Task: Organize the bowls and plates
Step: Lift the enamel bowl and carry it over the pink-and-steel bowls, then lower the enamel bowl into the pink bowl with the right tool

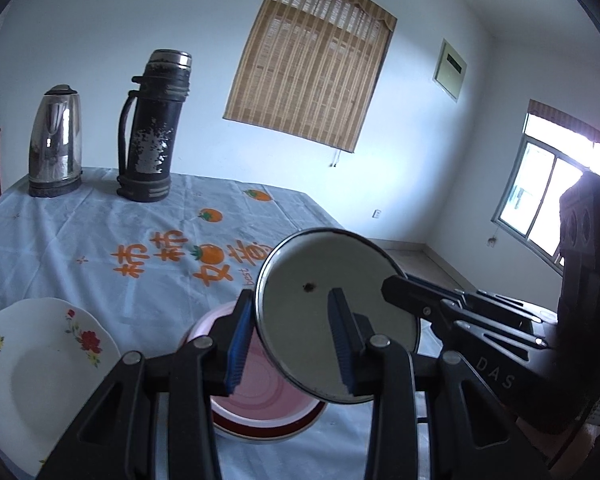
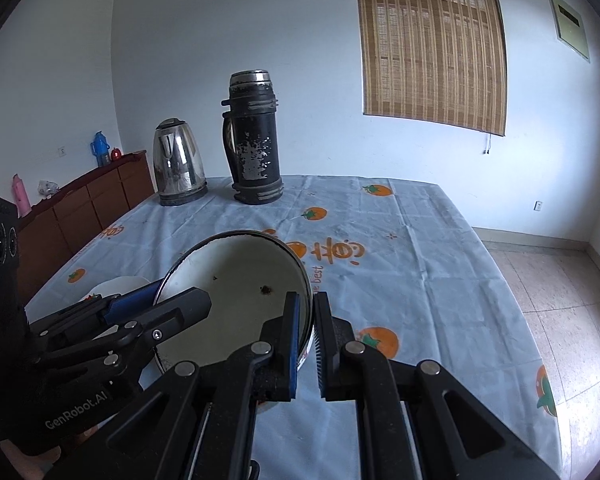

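Observation:
A white enamel bowl (image 1: 340,264) with a dark rim and a small dark chip inside hangs tilted above the table, carried between both grippers. My left gripper (image 1: 291,294) is shut on its near rim, one blue pad outside and one inside. My right gripper (image 2: 306,296) is shut on the bowl's (image 2: 236,276) right rim. Each gripper appears in the other's view: the right gripper (image 1: 396,286) at the bowl's right edge, the left gripper (image 2: 180,300) at its left edge. Under the bowl a pink bowl (image 1: 260,404) with a dark red rim rests on the table. A white floral plate (image 1: 40,360) lies to its left.
A steel kettle (image 1: 54,140) and a worn black thermos (image 1: 152,128) stand at the far edge of the table, which wears a light blue cloth (image 2: 420,260) with orange prints. A brown cabinet (image 2: 92,208) lines the left wall. Tiled floor (image 2: 560,300) lies right of the table.

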